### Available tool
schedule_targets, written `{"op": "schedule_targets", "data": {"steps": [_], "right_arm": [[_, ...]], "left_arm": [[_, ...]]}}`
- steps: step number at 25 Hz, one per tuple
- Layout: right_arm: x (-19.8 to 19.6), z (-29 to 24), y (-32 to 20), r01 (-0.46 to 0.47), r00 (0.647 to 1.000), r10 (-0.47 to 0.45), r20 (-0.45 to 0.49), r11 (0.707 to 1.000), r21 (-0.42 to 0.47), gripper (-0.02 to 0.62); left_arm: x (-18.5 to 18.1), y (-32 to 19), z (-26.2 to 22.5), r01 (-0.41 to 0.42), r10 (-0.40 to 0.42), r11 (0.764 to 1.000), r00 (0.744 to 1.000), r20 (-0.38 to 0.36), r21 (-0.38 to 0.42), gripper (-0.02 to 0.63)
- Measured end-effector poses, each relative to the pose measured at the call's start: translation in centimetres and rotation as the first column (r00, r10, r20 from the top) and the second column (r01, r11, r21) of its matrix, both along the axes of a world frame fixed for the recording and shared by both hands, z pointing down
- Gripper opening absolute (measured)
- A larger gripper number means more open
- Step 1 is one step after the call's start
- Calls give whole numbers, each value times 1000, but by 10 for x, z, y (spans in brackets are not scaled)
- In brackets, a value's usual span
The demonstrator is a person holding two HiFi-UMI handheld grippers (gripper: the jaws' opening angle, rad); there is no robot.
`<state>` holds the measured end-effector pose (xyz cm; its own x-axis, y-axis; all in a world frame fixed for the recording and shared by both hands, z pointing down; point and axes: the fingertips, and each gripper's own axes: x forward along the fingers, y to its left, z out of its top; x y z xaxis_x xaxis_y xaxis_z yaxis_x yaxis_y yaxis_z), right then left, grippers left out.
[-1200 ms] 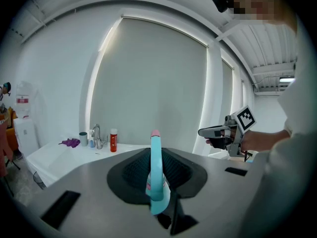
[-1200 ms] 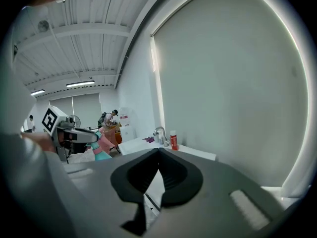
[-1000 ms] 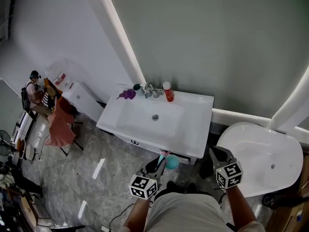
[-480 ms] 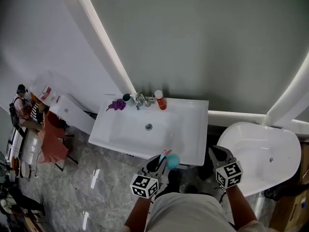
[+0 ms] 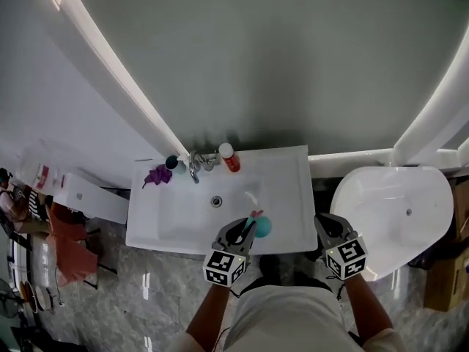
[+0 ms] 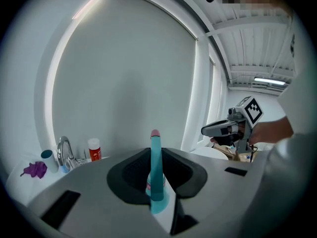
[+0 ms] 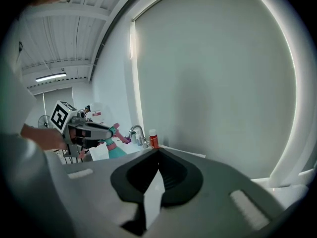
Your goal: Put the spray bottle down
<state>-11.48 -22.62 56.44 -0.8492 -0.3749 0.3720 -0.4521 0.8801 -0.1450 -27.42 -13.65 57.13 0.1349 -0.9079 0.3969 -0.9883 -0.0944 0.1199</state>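
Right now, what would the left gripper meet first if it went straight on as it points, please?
Likely the flat grey wall behind the white ceramic sink, right of the chrome faucet; depth is unclear.

Faucet [image 5: 194, 169], red bottle [image 5: 230, 158] and purple item [image 5: 157, 174] sit along the washbasin [image 5: 293, 189]

Teal spray bottle [image 5: 261, 226] with pink trigger, clamped near its top in the left tool [image 5: 243, 230], above the white sink's [image 5: 297, 169] front edge.
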Motion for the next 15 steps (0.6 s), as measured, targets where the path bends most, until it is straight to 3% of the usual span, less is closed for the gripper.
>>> {"op": "schedule_targets", "data": {"steps": [9, 15], "right_arm": [[-7, 25, -7, -130, 990, 129, -62, 991, -24, 10], [-8, 34, -21, -158, 985, 154, -73, 986, -50, 11]], "left_arm": [[-31, -66, 38, -116, 116, 993, 993, -8, -16, 67], [-38, -113, 55, -155, 155, 987, 988, 13, -30, 67]]}}
